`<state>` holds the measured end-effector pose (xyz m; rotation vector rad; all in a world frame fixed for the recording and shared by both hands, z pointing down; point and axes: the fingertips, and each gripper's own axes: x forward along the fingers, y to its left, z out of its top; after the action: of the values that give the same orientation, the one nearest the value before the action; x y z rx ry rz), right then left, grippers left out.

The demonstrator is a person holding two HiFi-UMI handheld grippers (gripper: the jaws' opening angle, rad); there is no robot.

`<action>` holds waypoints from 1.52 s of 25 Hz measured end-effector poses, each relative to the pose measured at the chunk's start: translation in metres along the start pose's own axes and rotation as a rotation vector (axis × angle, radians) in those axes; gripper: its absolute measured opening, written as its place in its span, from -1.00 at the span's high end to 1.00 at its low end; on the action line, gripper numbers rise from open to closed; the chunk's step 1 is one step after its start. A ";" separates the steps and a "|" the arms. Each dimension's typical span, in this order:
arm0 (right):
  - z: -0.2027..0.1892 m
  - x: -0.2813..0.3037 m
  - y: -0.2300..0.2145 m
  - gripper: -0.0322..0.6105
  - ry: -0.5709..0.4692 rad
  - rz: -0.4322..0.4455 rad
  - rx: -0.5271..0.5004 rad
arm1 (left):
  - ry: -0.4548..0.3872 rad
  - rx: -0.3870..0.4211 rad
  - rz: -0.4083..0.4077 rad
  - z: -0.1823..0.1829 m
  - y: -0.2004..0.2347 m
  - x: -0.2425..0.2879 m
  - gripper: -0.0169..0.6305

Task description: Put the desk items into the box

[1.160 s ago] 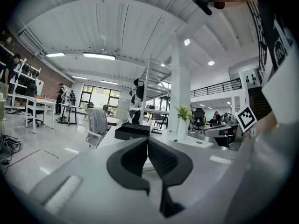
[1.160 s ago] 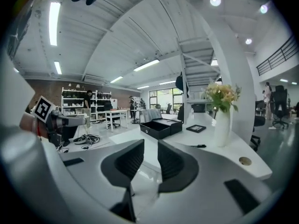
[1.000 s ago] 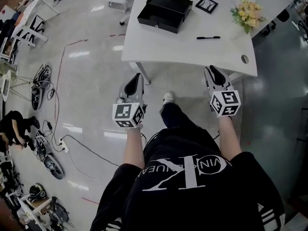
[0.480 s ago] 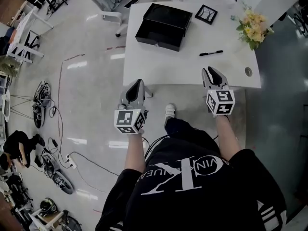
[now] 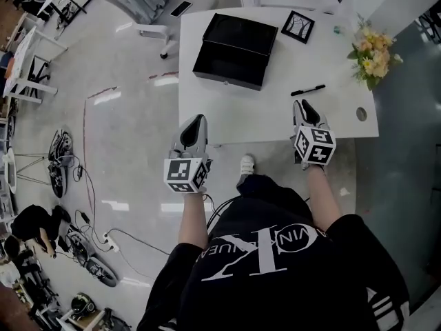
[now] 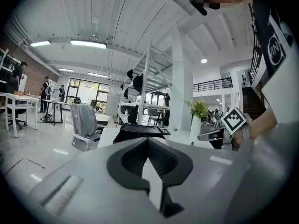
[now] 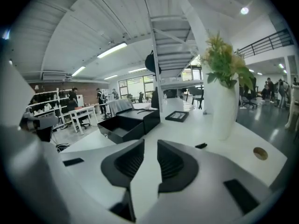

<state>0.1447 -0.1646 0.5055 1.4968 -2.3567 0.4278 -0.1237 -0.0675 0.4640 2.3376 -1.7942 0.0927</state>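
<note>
Desk (image 5: 234,112) open between box (image 5: 236,47) and edge

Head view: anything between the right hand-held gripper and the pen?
Nothing. Only bare white desk lies between the right hand-held gripper and the pen. The head view shows this, and the right gripper view agrees.
</note>
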 end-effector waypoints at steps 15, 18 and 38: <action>-0.026 0.056 -0.036 0.74 0.128 -0.196 0.243 | 0.035 0.006 -0.106 0.013 0.032 0.080 0.91; -0.034 0.061 -0.047 0.66 0.139 -0.276 0.338 | 0.050 0.003 -0.142 0.012 0.038 0.087 0.91; -0.054 0.076 -0.080 0.62 0.232 -0.682 0.532 | 0.120 -0.002 -0.334 0.027 0.115 0.153 0.91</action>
<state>0.1925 -0.2368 0.5922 2.2047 -1.4769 1.0151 -0.1960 -0.2469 0.4765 2.5333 -1.3292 0.1766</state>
